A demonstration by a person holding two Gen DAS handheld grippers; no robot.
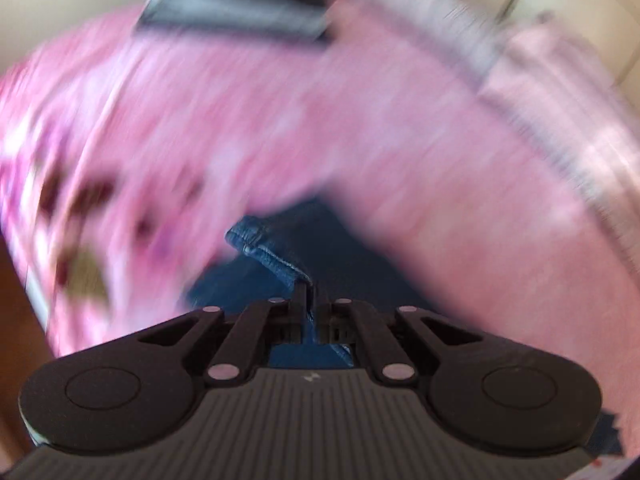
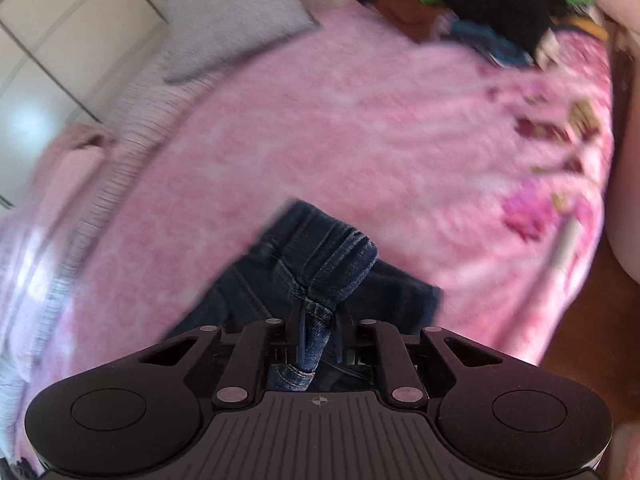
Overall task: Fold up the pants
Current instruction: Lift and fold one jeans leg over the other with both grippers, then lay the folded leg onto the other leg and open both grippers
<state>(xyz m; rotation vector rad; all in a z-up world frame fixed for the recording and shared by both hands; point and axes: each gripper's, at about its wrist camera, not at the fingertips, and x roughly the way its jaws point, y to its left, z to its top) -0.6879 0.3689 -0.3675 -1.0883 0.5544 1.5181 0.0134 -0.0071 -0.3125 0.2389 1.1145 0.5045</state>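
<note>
Both hand-held grippers are clamped on blue denim pants (image 2: pixel 320 264) above a bed covered by a fluffy pink blanket (image 2: pixel 360 128). In the left wrist view, the left gripper (image 1: pixel 309 298) has its two fingers pressed nearly together, pinching a thin stitched edge of the denim (image 1: pixel 264 250); the gathered, elastic-looking hem runs up and to the left from the fingertips, and more dark blue cloth spreads behind it over the blanket (image 1: pixel 360 128). That view is heavily blurred, so the background gives only rough shapes: a dark grey object (image 1: pixel 236 12) near the blanket's far edge and a pale grey ribbed band (image 1: pixel 472 56) along its right-hand edge. In the right wrist view, the right gripper (image 2: pixel 318 322) is likewise closed on the pants, with a bunched fold of seamed denim squeezed between its fingers; a thick rolled section rises just beyond the tips, and the rest of the garment fans out to both sides below it, over the near part of the blanket. A grey pillow (image 2: pixel 236 20) lies at the blanket's far left corner, next to pale cabinet doors (image 2: pixel 52 52). A heap of mixed dark, green and brown clothes (image 2: pixel 480 4) sits at the far right corner. The blanket's right edge carries a floral print (image 2: pixel 560 132), and past it a strip of brown floor (image 2: pixel 592 320) shows.
</note>
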